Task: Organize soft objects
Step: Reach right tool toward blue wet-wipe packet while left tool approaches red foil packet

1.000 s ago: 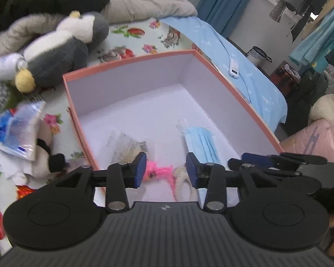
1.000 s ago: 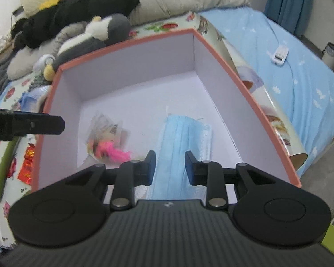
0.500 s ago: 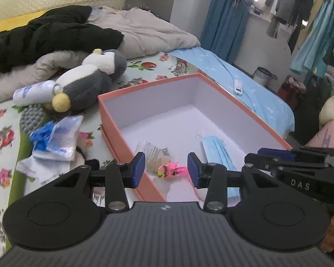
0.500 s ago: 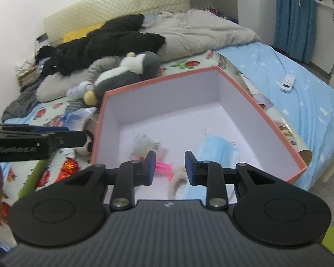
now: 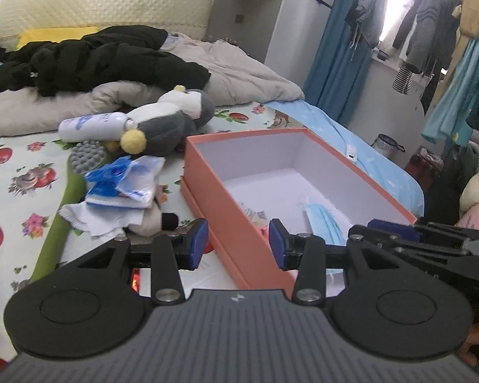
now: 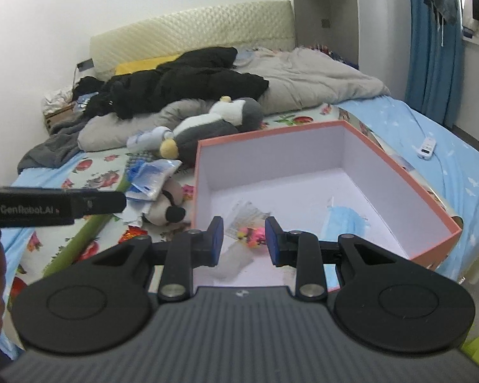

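An open orange box (image 5: 214,191) (image 6: 431,198) with a white inside stands on the bed. In it lie a blue face mask (image 5: 325,223) (image 6: 345,223), a small pink toy (image 6: 252,233) and a clear wrapper (image 6: 246,215). A grey and white penguin plush (image 5: 169,121) (image 6: 214,124) lies beyond the box. A small panda plush (image 6: 167,207) (image 5: 150,220) lies left of it under tissue packs (image 5: 127,185). My left gripper (image 5: 238,244) is open and empty above the box's near left wall. My right gripper (image 6: 244,241) is open and empty above the box's near end.
A white bottle (image 5: 92,126), a grey bumpy ball (image 5: 86,158) and a green strip (image 5: 57,233) lie left of the box. Black clothes (image 5: 89,60) and a grey quilt (image 5: 239,70) fill the bed's far end. A white remote (image 6: 426,148) lies on the blue sheet.
Both grippers have pulled back and up from inside the box. The view now takes in the whole bed. Both stay open and empty.
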Demonstrator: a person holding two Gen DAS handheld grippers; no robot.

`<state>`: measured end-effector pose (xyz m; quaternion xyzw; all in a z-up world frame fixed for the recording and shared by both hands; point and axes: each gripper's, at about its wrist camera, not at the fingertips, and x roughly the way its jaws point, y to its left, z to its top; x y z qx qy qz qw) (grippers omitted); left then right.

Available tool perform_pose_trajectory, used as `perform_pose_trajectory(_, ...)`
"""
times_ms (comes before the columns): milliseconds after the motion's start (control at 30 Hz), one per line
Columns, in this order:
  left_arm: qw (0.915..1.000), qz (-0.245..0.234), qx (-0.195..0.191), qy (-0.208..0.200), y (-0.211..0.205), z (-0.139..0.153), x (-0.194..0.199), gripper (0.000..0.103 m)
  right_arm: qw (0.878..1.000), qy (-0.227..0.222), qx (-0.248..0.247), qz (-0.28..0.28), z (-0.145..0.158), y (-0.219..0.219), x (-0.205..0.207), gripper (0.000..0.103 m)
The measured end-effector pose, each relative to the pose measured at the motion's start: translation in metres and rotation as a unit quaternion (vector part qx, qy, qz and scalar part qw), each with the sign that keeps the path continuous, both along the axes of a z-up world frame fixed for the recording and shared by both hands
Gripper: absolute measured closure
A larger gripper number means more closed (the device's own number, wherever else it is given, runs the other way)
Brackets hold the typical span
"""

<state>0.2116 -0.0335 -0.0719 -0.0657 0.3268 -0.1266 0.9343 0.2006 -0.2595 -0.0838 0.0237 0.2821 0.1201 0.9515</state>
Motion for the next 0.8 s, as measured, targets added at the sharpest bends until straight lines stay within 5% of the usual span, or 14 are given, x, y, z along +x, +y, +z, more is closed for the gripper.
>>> perform_pose_trajectory(300,0.9984,0.057,-0.005,0.000,0.039,-0.015,-0.032,0.055,0.999,-0.023,-0.002,0.032,0.008,0.027,-0.015,0.071)
perform_pose_trajectory(800,0.9924,0.117,-0.023,0.029,0.077,-0.040,-0.057,0.055,0.995,0.011,0.016,0.098,-0.009,0.074,-0.029,0.071)
